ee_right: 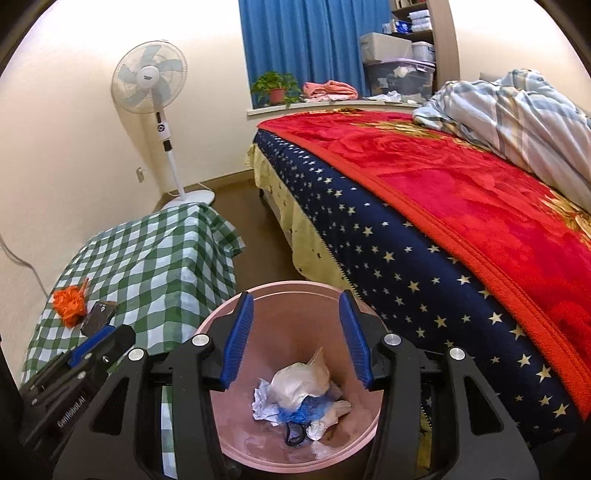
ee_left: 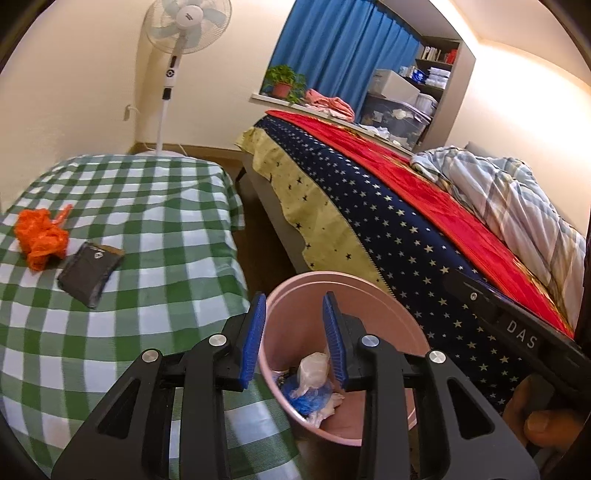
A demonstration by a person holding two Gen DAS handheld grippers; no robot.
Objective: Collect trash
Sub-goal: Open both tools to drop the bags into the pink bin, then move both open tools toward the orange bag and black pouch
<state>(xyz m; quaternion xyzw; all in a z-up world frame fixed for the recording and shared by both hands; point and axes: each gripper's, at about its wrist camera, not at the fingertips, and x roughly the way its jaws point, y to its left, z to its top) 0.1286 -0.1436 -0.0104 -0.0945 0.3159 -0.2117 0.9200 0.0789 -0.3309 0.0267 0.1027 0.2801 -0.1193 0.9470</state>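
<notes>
You're holding both hand-held grippers over the pink bin (ee_right: 295, 435), which is sitting on the floor between the worktop (ee_left: 147, 288) and the bed (ee_right: 461, 229).

Left hand-held gripper (ee_left: 294, 338): jaws standing partly open, nothing between the blue pads (ee_left: 253, 343). It's hanging over the bin's near-left rim, right at the worktop edge. In the right wrist view it's showing at lower left (ee_right: 98, 341), just beside the bin.

Right hand-held gripper (ee_right: 296, 338): jaws standing wider apart than the left's, also carrying nothing. It's pointing down into the bin mouth, pads (ee_right: 236, 343) clear of the rim on both sides.

Trash already lying in the bin: a pale crumpled plastic bag (ee_right: 301, 380) on top, a blue plastic piece (ee_right: 301, 411) under it, white crumpled paper (ee_right: 264, 402) to the left, something thin and dark (ee_right: 295, 434) at the front. Can't tell what that dark item is.

Trash lying on the green-checked worktop: an orange crumpled plastic bag (ee_left: 40, 236) near the far-left side, and a flat dark packet (ee_left: 90, 267) just beside it on the right, close but whether they're touching isn't clear. Both are well apart from either hand-held gripper.

Your fingers (ee_left: 543, 421) are showing at the lower right of the left wrist view, wrapped on the right tool's body.

Background: a standing fan (ee_left: 186, 26) by the wall, blue curtain (ee_right: 306, 44), a potted plant (ee_right: 277, 90) on the sill.
</notes>
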